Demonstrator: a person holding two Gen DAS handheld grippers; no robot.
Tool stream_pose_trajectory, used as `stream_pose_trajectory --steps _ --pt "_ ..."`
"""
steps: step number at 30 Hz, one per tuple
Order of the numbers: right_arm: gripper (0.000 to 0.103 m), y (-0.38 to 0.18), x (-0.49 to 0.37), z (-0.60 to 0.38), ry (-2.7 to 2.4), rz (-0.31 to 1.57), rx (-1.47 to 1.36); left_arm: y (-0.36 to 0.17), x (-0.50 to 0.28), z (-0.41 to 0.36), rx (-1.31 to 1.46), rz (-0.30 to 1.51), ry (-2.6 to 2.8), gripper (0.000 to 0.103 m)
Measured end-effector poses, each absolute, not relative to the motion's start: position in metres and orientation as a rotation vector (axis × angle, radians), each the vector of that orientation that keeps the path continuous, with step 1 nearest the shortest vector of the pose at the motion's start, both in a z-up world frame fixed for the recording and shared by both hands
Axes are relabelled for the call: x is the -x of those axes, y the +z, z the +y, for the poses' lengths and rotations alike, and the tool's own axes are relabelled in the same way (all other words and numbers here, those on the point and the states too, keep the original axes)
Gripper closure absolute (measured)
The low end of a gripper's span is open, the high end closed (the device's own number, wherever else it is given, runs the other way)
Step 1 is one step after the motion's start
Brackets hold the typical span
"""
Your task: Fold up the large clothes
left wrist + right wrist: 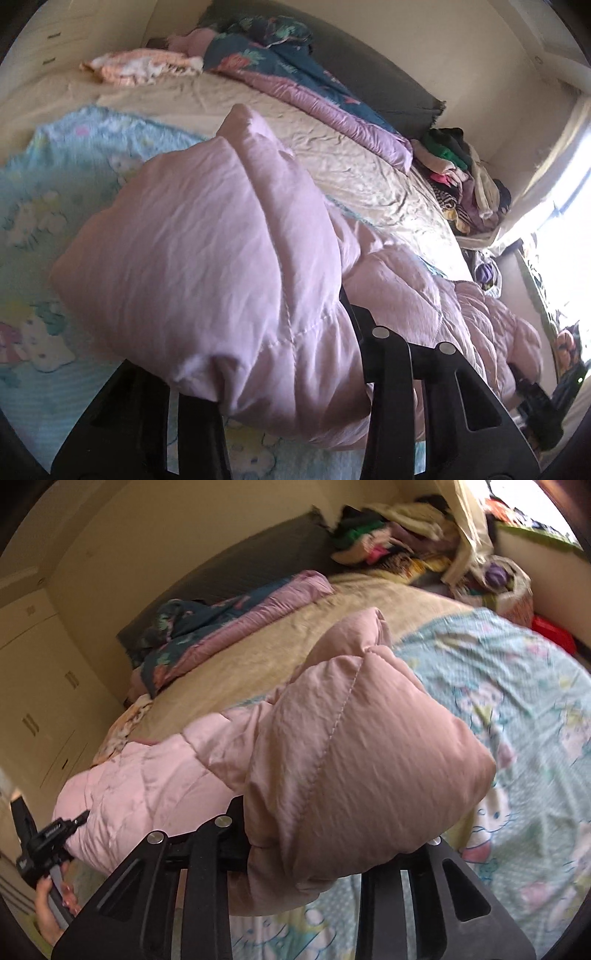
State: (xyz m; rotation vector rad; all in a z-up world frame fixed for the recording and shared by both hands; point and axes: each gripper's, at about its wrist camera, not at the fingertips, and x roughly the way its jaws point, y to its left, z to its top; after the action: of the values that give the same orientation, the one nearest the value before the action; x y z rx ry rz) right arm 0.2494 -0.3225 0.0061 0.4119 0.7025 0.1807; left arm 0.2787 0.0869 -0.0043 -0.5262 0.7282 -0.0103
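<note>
the left gripper has its jaws squeezed on one end of a puffy pink coat, and the right gripper has its jaws squeezed on the other end. the coat hangs between them, lifted over a blue cartoon blanket on the bed. a heap of clothes sits by the far wall

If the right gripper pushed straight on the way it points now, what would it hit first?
The pink puffer jacket that the right gripper already clamps; beyond that bulge, probably the pastel cartoon blanket on the bed, though depth is unclear.
</note>
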Motion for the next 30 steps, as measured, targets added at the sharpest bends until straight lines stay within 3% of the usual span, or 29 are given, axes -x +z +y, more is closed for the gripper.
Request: stream_pose_trajectory --steps 11,23,26,30 --pt "0.076 0.018 -0.178 -0.319 0.201 0.744 -0.400 0.009 -0.213 0.092 0.446 0.752 -0.023 0.073" --pt "0.068 -0.052 -0.137 -0.329 0.140 0.854 -0.422 -0.059 -0.156 0.097 0.454 0.789 0.005 0.065" --pt "0.056 -0.068 -0.133 -0.337 0.125 0.873 -0.453 -0.067 -0.149 0.096 0.451 0.777 0.012 0.060" --pt "0.034 -0.085 -0.127 -0.349 0.107 0.899 -0.528 -0.077 -0.142 0.096 0.442 0.775 0.022 0.054"
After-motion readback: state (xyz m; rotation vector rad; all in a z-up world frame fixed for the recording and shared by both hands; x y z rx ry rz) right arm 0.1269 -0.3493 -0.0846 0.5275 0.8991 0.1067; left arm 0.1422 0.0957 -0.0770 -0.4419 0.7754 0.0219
